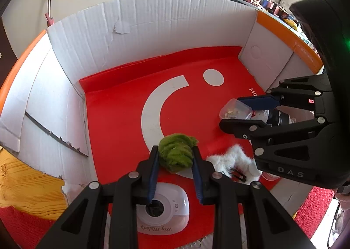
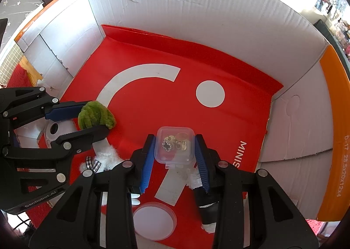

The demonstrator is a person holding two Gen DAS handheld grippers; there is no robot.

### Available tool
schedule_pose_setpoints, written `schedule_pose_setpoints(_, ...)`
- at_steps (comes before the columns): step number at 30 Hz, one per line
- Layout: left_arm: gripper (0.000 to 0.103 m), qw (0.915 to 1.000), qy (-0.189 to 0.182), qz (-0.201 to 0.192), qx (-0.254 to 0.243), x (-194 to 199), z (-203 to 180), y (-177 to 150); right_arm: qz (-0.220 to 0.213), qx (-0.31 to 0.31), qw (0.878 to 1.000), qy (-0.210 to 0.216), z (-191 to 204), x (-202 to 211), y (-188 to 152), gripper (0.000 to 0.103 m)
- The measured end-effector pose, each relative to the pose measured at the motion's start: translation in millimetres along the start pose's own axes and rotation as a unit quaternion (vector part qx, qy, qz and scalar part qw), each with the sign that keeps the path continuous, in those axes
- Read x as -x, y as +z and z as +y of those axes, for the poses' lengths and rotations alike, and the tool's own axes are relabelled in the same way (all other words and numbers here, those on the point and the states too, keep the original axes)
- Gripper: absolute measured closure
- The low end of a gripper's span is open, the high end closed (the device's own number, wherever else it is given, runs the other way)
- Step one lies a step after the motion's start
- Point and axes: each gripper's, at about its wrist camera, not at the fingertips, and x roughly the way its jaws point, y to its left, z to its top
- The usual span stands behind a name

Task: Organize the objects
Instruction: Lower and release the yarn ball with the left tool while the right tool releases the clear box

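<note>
Green fuzzy lump sits clamped between the blue pads of the left gripper, low over the red floor of the cardboard box; in the right wrist view the same lump shows at the left, pinched by that gripper above the white arc print. White walls, orange outer edge, red liner with white arc and white dot

Under the left gripper: white camera-shaped toy with "My Melody" lettering, lying on the box floor near the front wall

Just right of it: white fluffy item on the floor, with a small checked ribbon visible in the right wrist view

Right gripper holds a clear plastic box, a pad against each side; small metal trinkets inside, one dark ring-shaped piece. Left wrist view confirms: clear box between the right gripper's fingers, above the right part of the liner

Below the right gripper: white rectangular card flat on the liner, round white lid closer to the front, a dark cylindrical item partly hidden under the right finger — can't tell what it is

Outside the box, far left: yellow wood surface and red textured mat
</note>
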Motion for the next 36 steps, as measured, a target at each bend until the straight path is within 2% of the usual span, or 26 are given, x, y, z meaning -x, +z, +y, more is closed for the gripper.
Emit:
schedule_pose_setpoints(9,0.074,1.0000,-0.003,-0.001,0.003,4.2,1.6,-2.6,0.003,0.000,1.000,0.003,-1.6,-0.1,2.5,0.067)
schedule_pose_setpoints(16,0.074,1.0000,-0.002,-0.002,0.002,6.2,3.4,-4.1,0.003,-0.002,1.000,0.002,1.2,-2.8,-0.2,0.060)
schedule_pose_setpoints(36,0.068,1.0000,-0.007,-0.002,0.007,4.4,3.6,-2.3,0.004,-0.006,1.000,0.003,-0.5,-1.6,3.2,0.058)
